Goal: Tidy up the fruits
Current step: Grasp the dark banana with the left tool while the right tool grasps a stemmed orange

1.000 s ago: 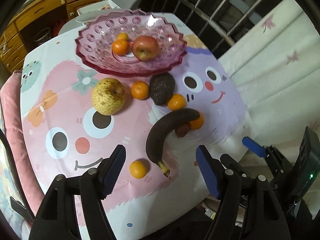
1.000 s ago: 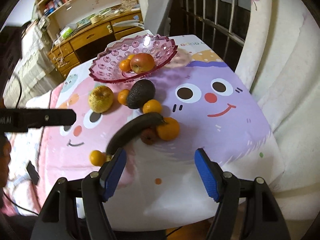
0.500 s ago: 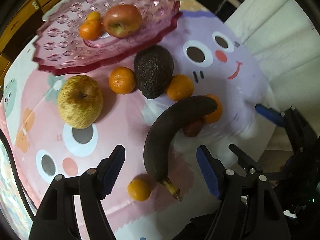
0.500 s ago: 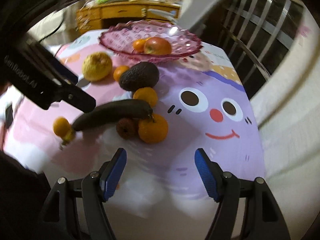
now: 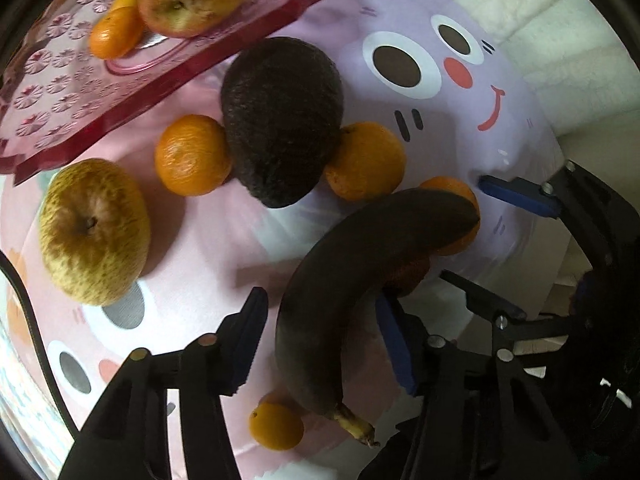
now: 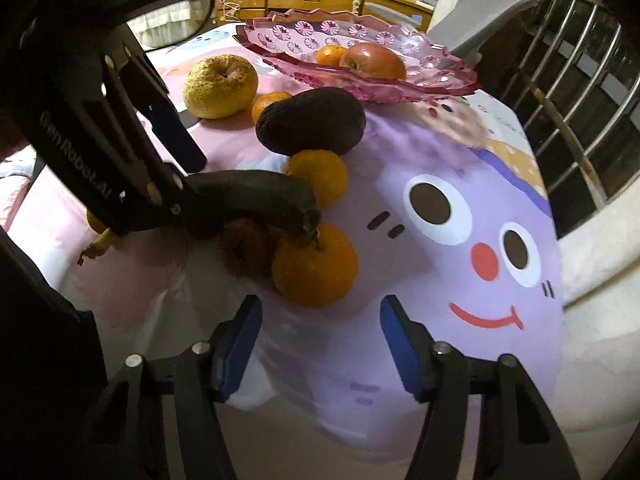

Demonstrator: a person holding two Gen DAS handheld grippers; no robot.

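Note:
A blackened banana point(image 5: 340, 292) lies on the cartoon tablecloth point(image 5: 460, 128), and my open left gripper point(image 5: 320, 344) straddles its stem half, jaws on either side, not closed on it. Its far tip rests over an orange point(image 6: 316, 268) and a small dark red fruit point(image 6: 244, 248). My right gripper point(image 6: 320, 348) is open and empty just short of that orange. A pink glass bowl point(image 6: 440, 80) holds an apple point(image 6: 376, 60) and a mandarin point(image 6: 330, 54).
An avocado point(image 5: 280, 124), two more oranges point(image 5: 192, 156) point(image 5: 364, 160), a yellow pear point(image 5: 94, 232) and a small orange point(image 5: 276, 426) lie on the cloth. The table edge and a white sofa point(image 6: 600, 260) are at right. A metal railing point(image 6: 568, 68) stands behind.
My left gripper has moved down and forward until its jaws flank the banana. My right gripper has swung in closer toward the orange under the banana's tip.

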